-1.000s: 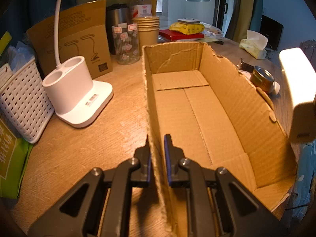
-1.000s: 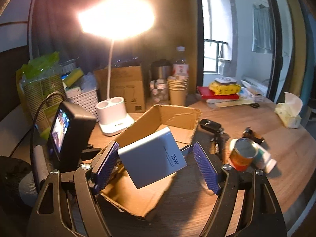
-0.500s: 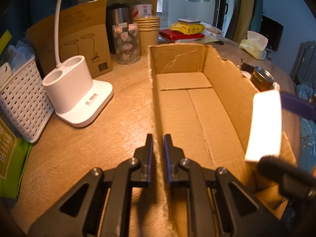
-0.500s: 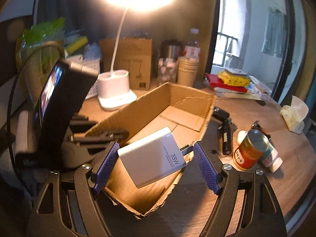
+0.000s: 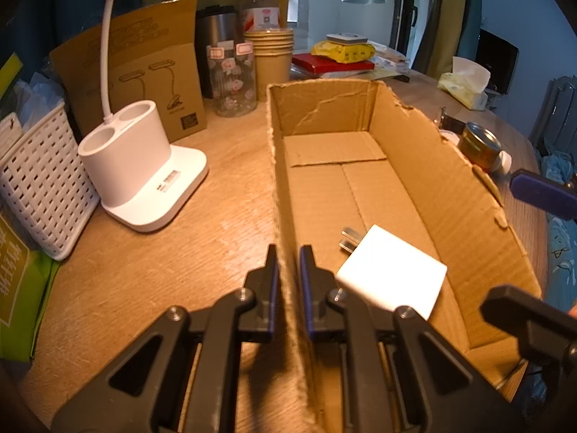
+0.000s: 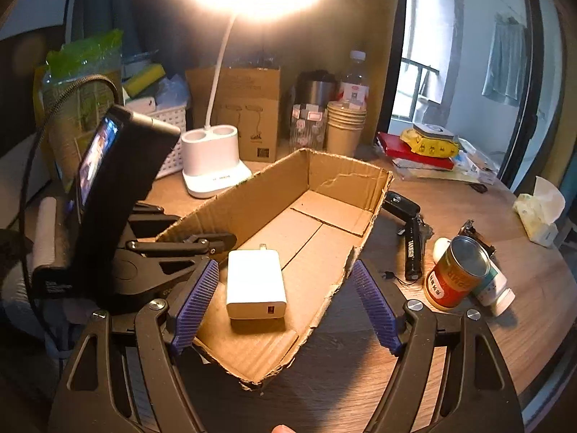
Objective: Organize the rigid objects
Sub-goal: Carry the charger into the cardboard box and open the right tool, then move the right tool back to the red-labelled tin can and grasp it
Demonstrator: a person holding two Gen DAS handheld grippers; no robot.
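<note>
Off to the far left of the left gripper (image 5: 287, 265), a white slotted basket (image 5: 43, 184); nearer, just left and ahead of its fingers, a white lamp base (image 5: 144, 173) with two round wells; behind that, a brown lamp carton (image 5: 144, 83), a floral glass jar (image 5: 232, 79) and stacked paper cups (image 5: 270, 54). Pinched narrow on the left wall of the cardboard box (image 5: 450, 195), one pad outside and one inside. Just right of those fingers, flat on the box floor, a white charger (image 5: 391, 274), prongs pointing away. Spread wide around the near end of the box, the right gripper (image 6: 288, 303), empty, pads clear of the charger lying loose between and a little ahead of them. Right of its right finger, outside the box, a black flashlight (image 6: 413, 249); then a tin can (image 6: 456, 274) tilted against a small white bottle (image 6: 496, 288); far right, a tissue pack (image 6: 541, 213).
</note>
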